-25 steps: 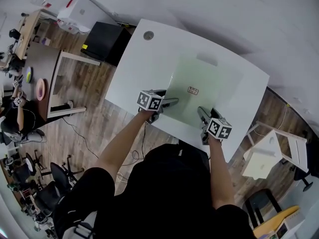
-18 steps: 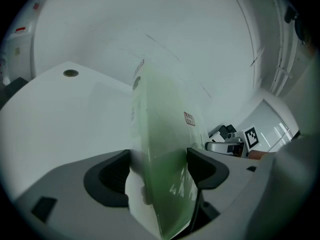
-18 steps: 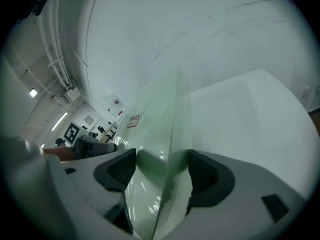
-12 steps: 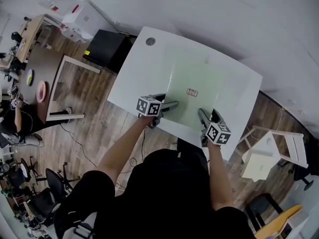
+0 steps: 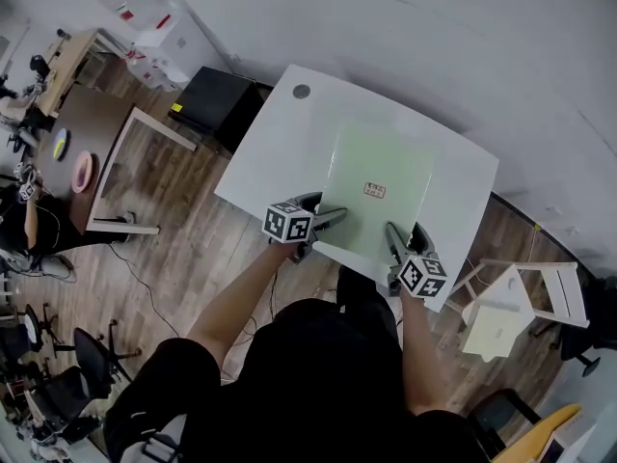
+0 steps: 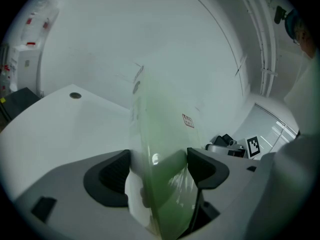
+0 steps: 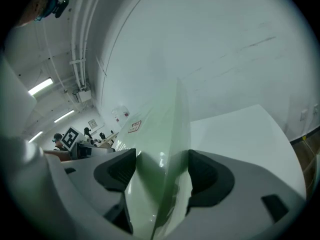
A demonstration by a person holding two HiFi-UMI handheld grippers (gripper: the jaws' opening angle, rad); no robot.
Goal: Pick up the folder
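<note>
Two grippers hold one pale green, translucent folder (image 5: pixel 376 167) over the white worktop (image 5: pixel 265 157). The left gripper (image 5: pixel 333 218) is clamped on the folder's near left corner and the right gripper (image 5: pixel 392 235) on its near right corner. In each gripper view the sheet passes edge-on between the jaws. The held edge lies along the worktop's near edge, and the folder reaches toward the far edge. A small label (image 5: pixel 374 191) sits near the folder's middle.

Shared office or lab workspace. Wood-plank floor (image 5: pixel 188 225), plain white wall (image 5: pixel 434 37) at 12 o'clock, white tabletop (image 5: pixel 270 152) in the centre. Cluttered brown worktable (image 5: pixel 92 128) at 10 o'clock, black swivel chairs (image 5: pixel 72 384) at 8 o'clock, loose cable (image 5: pixel 145 257) at 9 o'clock. Right gripper view shows ceiling pipes (image 7: pixel 80 59) and strip lights (image 7: pixel 42 86).
</note>
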